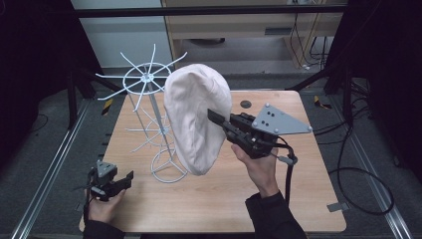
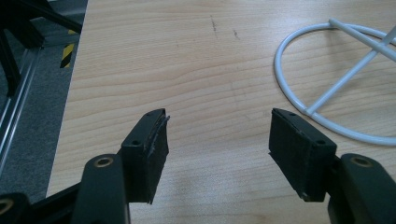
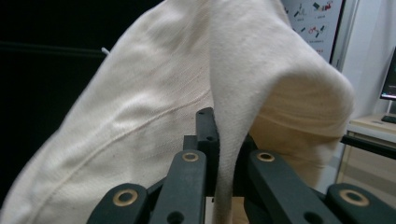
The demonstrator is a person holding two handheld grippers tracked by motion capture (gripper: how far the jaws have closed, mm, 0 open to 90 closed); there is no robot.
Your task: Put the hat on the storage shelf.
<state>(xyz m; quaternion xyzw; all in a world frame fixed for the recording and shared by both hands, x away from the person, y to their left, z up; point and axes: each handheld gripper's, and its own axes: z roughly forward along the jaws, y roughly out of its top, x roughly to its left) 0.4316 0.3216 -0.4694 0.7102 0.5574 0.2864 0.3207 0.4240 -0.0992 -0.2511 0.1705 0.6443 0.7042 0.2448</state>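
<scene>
1. Right tongs (image 1: 215, 117) are clenched on a fold of the cream cloth hat (image 1: 196, 119); in the right gripper view I see the fabric (image 3: 224, 93) pinched between the two black jaws, running up and out on both sides of them
2. The hat hangs in the air above the tabletop (image 1: 219, 199), held up by my right tongs, its lower edge close above the round base of the white wire rack (image 1: 149, 99). I cannot tell whether the cloth touches the rack
3. In the high view the hat covers part of the rack's right side; the rack's top ring with its spokes stands free just to the left of the hat's crown
4. My right hand (image 1: 259, 167) carries its tongs raised off the tabletop, jaws pointing left toward the hat, grey plate on top, cable trailing down to the right
5. Left tongs (image 1: 122, 181) are released: in the left gripper view the jaws stand wide apart with bare wood (image 2: 187, 70) between them, nothing gripped
6. Left hand (image 1: 104, 204) sits low at the near left corner of the tabletop, well apart from the hat
7. The rack's base ring (image 2: 299, 93) lies just ahead and to the right of the left tongs (image 2: 217, 140), not touching them
</scene>
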